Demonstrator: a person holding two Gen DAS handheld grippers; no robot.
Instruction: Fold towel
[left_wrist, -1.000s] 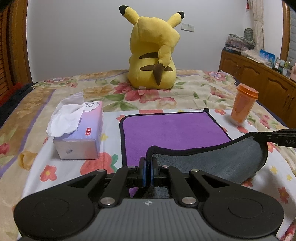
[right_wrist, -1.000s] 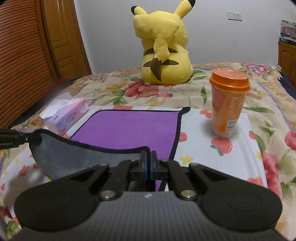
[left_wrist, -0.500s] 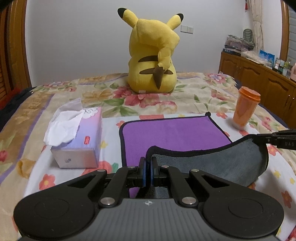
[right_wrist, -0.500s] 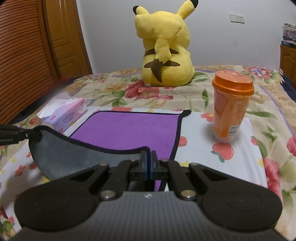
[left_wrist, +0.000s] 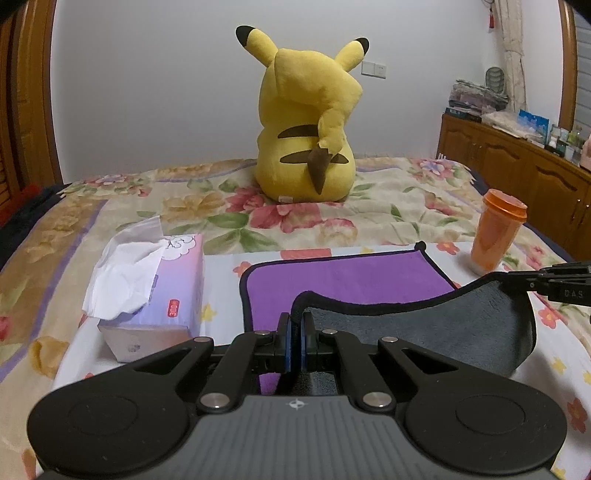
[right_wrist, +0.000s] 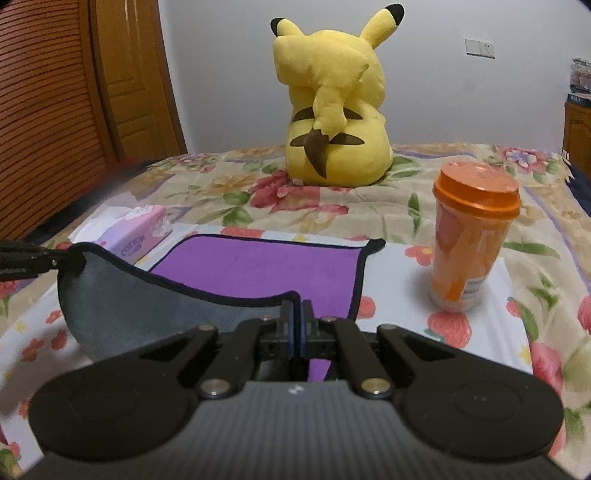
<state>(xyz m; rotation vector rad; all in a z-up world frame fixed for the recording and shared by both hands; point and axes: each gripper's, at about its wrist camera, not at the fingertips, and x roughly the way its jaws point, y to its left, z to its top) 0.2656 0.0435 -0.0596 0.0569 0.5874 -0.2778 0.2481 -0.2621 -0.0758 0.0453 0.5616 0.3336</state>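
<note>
A purple towel (left_wrist: 347, 275) with black trim and a grey underside lies on the bed; it also shows in the right wrist view (right_wrist: 258, 267). Its near edge is lifted, showing the grey side (left_wrist: 443, 325). My left gripper (left_wrist: 295, 332) is shut on the near left corner. My right gripper (right_wrist: 297, 321) is shut on the near right corner. Each gripper shows at the edge of the other's view, the right one (left_wrist: 554, 284) and the left one (right_wrist: 22, 258). The lifted edge sags between them.
A tissue box (left_wrist: 155, 295) stands left of the towel. An orange lidded cup (right_wrist: 469, 243) stands to its right. A yellow plush toy (left_wrist: 306, 125) sits at the back of the floral bed. A wooden cabinet (left_wrist: 517, 166) is at far right, a wooden door (right_wrist: 122, 74) at left.
Both grippers have risen a little and moved back with the towel's near corners. More of the purple side is hidden behind the lifted grey flap.
</note>
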